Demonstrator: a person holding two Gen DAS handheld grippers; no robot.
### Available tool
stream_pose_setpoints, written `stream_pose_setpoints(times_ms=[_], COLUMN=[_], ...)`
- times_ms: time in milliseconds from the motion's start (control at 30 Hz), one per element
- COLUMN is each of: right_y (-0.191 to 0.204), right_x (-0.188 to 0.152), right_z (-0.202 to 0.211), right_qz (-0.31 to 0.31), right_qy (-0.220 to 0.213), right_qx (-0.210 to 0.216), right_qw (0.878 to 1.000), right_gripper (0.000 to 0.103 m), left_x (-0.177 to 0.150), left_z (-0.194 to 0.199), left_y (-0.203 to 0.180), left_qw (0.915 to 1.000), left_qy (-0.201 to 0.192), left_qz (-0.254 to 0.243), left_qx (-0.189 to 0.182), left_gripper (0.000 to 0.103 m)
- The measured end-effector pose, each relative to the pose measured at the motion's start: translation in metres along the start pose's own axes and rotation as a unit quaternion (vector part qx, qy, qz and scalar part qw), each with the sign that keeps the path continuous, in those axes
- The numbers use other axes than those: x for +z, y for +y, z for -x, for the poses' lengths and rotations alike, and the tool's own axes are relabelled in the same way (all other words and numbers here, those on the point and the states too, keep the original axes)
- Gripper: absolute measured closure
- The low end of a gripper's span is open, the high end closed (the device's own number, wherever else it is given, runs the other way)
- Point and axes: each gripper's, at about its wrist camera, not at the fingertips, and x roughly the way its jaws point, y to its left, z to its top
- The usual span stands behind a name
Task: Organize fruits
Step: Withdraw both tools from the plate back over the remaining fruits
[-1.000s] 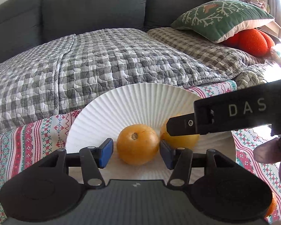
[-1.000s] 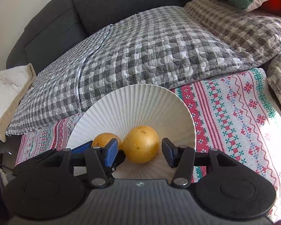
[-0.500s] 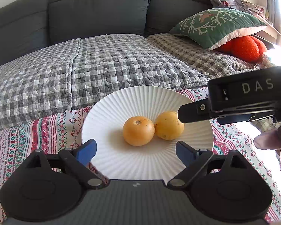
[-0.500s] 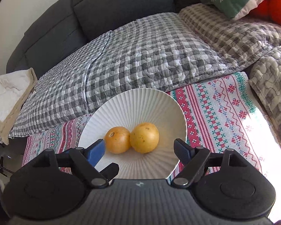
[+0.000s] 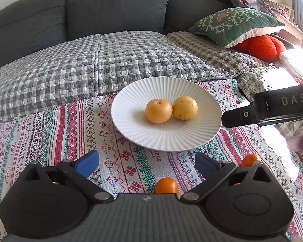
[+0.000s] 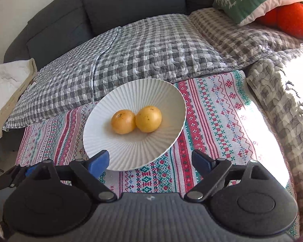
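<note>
A white ribbed plate [image 5: 131, 109] [image 6: 111, 141] rests on the patterned cloth. On it lie an orange fruit [image 5: 158, 111] [image 6: 123, 121] and a yellow fruit [image 5: 184, 107] [image 6: 148, 119], touching side by side. My left gripper [image 5: 146, 163] hovers short of the plate, jaws opening, nothing between them. My right gripper [image 6: 150, 161] hangs over the plate's near rim, jaws also opening and empty. One of its fingers [image 5: 242, 116] reaches in from the right in the left wrist view. Two small tangerines [image 5: 166, 185] [image 5: 250, 160] lie on the cloth close under the left gripper.
The red, green and white cloth [image 5: 50, 131] covers the surface, butting against a grey checked quilt [image 5: 111, 60] on a dark sofa. A green cushion [image 5: 232, 24] and orange plush [image 5: 262, 46] sit far right. A white blanket [image 6: 8, 80] lies at left. A person's hand [image 5: 301, 143] shows at right.
Both grippers let go of the two fruits, opened wide and drew back and up from the plate. The fruits stay side by side on it. The tangerines came into view.
</note>
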Motion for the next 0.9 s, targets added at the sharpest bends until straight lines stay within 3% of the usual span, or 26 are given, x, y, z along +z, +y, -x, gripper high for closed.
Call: stream_pose_setpoints(times_ms=[333, 467, 700, 900], right_y=[0.012, 0.013, 0.016, 0.012], right_x=[-0.028, -0.041, -0.058, -0.076], right_z=[0.017, 0.018, 0.024, 0.028], right_qz=[0.031, 0.061, 0.117, 0.138], right_qy=[-0.002, -0.001, -0.008, -0.005], right_qx=[-0.018, -0.026, -0.041, -0.035], right_qw=[0.999, 0.998, 0.992, 0.990], right_gripper=[0.004, 0.003, 0.000, 0.000], left_x=[-0.022, -0.039, -0.064, -0.080], left_z=[0.023, 0.029, 0.032, 0.041], left_y=[0.011, 0.017, 0.032, 0.038], left_qw=[0.9993, 0.9992, 0.9971, 0.9970], left_qy=[0.034, 0.036, 0.073, 0.075], left_qz=[-0.001, -0.006, -0.015, -0.017], left_qx=[0.016, 0.015, 0.017, 0.007], left_gripper=[0.005, 0.005, 0.005, 0.005])
